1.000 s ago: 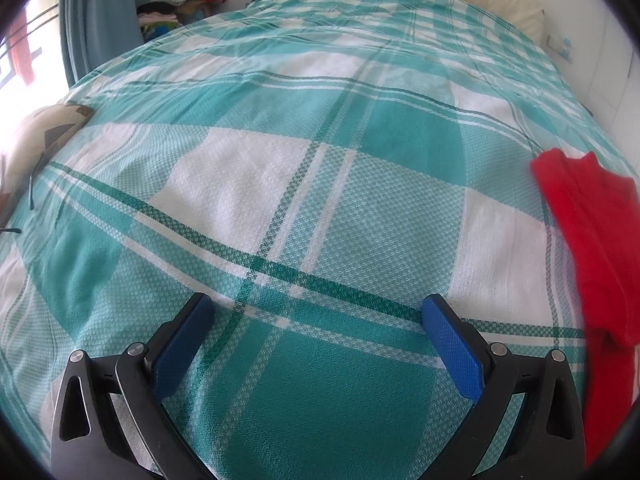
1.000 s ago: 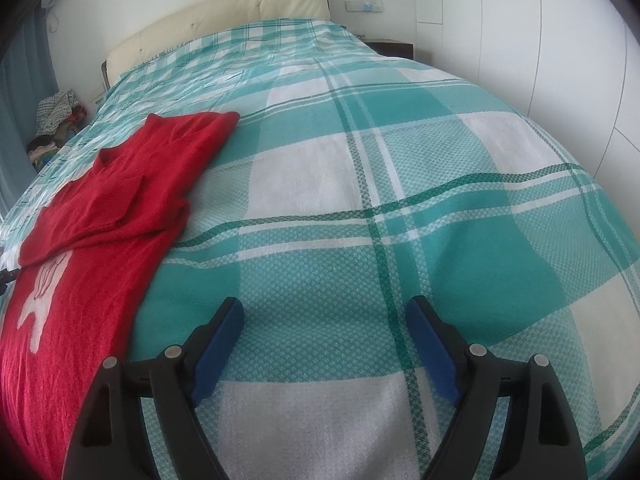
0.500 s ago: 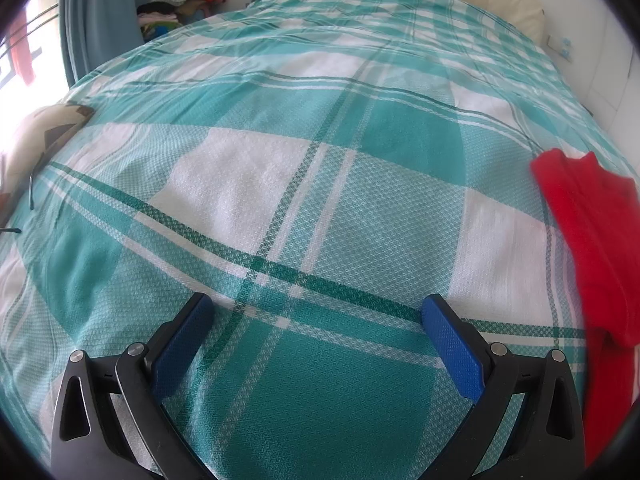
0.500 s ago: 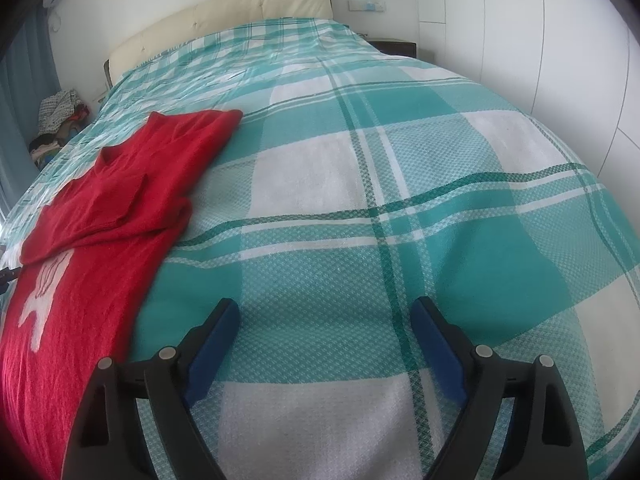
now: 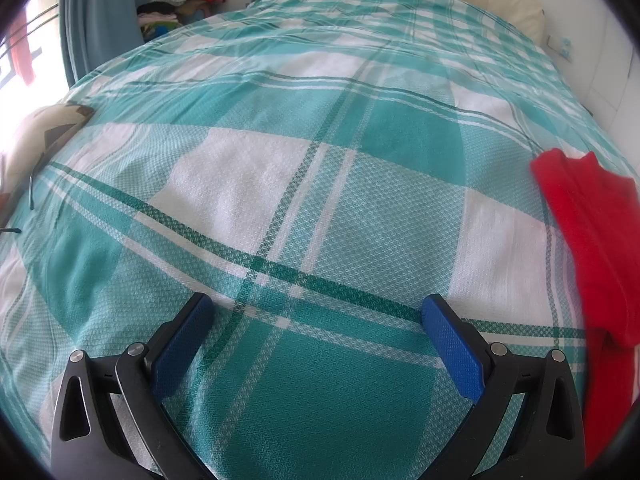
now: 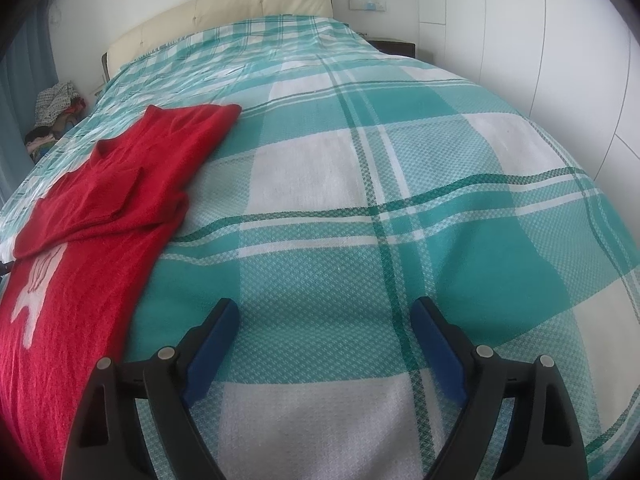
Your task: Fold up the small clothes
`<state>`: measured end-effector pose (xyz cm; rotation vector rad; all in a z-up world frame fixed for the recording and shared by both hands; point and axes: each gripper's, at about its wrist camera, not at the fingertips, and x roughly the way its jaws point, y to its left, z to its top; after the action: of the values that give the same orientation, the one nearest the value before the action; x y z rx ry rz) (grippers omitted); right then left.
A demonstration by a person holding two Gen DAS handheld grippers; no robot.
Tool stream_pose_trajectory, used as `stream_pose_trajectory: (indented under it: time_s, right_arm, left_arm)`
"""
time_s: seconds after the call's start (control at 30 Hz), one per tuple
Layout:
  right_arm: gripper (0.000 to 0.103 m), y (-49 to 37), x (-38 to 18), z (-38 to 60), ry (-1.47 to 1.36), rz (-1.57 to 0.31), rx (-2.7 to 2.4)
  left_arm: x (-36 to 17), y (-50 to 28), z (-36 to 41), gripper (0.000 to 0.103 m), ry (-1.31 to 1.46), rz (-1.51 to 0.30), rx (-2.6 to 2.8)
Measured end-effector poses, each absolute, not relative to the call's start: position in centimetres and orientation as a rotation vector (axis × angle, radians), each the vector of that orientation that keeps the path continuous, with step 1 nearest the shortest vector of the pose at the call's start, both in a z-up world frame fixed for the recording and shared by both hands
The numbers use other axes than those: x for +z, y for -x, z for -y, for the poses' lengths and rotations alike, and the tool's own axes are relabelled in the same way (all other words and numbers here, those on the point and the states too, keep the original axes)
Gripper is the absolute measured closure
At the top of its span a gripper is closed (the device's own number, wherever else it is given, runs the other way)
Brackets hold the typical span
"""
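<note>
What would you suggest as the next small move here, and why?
Probably bring the right gripper left to the sweater's near edge. Both it and the left gripper are open and empty over the bedspread, and the red sweater lies only partly folded between them.

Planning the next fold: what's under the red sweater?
The red sweater lies flat on the teal plaid bedspread, one part folded over itself. Anything beneath it is covered.

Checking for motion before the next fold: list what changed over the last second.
Only the right gripper view shifted: the red sweater and bed sit slightly lower and nearer the middle of its picture, so it tilted or drew back a little. Nothing was grasped or released. The left gripper stayed put, both stay open, and the sweater lies unmoved on the plaid bedspread.
</note>
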<state>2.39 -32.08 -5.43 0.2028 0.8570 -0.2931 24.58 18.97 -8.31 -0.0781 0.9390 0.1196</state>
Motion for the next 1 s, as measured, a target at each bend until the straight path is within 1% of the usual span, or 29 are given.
stream_pose_trajectory:
  time_s: [1.0]
  right_arm:
    - [0.013,-2.51,-5.63,32.17,-0.193,-0.860,-0.296]
  left_arm:
    - [-8.33,-24.58,-18.91,0.000,0.077,-0.939,0.119]
